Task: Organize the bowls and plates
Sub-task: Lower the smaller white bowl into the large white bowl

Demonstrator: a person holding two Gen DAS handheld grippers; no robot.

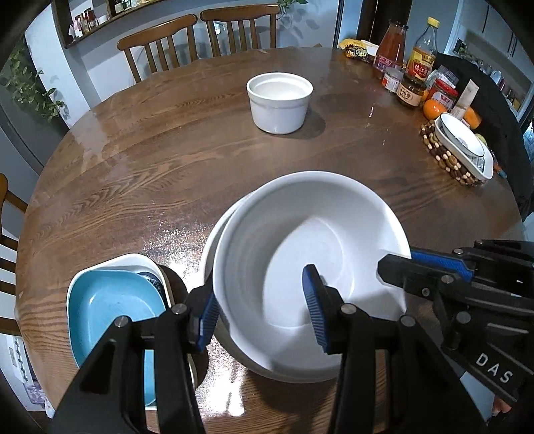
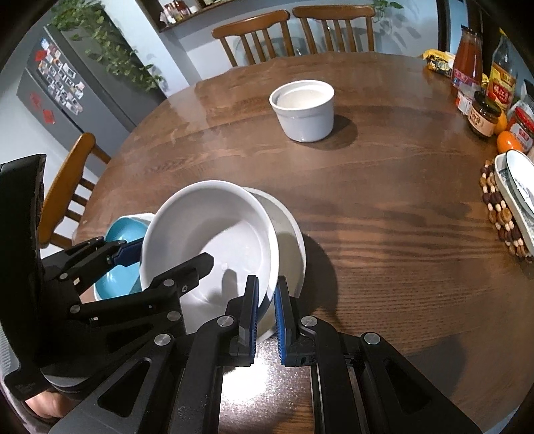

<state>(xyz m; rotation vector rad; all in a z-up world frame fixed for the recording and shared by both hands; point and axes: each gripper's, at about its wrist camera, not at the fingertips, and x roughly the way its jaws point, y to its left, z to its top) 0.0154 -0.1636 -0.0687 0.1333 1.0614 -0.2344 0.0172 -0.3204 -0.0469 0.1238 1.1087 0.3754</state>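
A large white bowl (image 1: 310, 260) (image 2: 207, 240) sits tilted inside a second white bowl (image 1: 208, 250) (image 2: 290, 240) on the round wooden table. My left gripper (image 1: 263, 310) straddles the top bowl's near-left rim, jaws wide apart, one finger inside and one outside. My right gripper (image 2: 266, 317) is shut on that bowl's right rim; it also shows in the left wrist view (image 1: 400, 263). A blue dish (image 1: 113, 310) lies in a white square dish (image 1: 133, 260) at the left. A small white straight-sided bowl (image 1: 279, 101) (image 2: 303, 108) stands farther back.
Bottles and jars (image 1: 417, 70) (image 2: 480, 90) and oranges (image 1: 435, 108) crowd the table's right edge. A white patterned plate (image 1: 464, 147) (image 2: 514, 193) lies on a beaded trivet (image 1: 444, 157). Wooden chairs (image 1: 200, 36) (image 2: 293, 30) stand behind and to the left.
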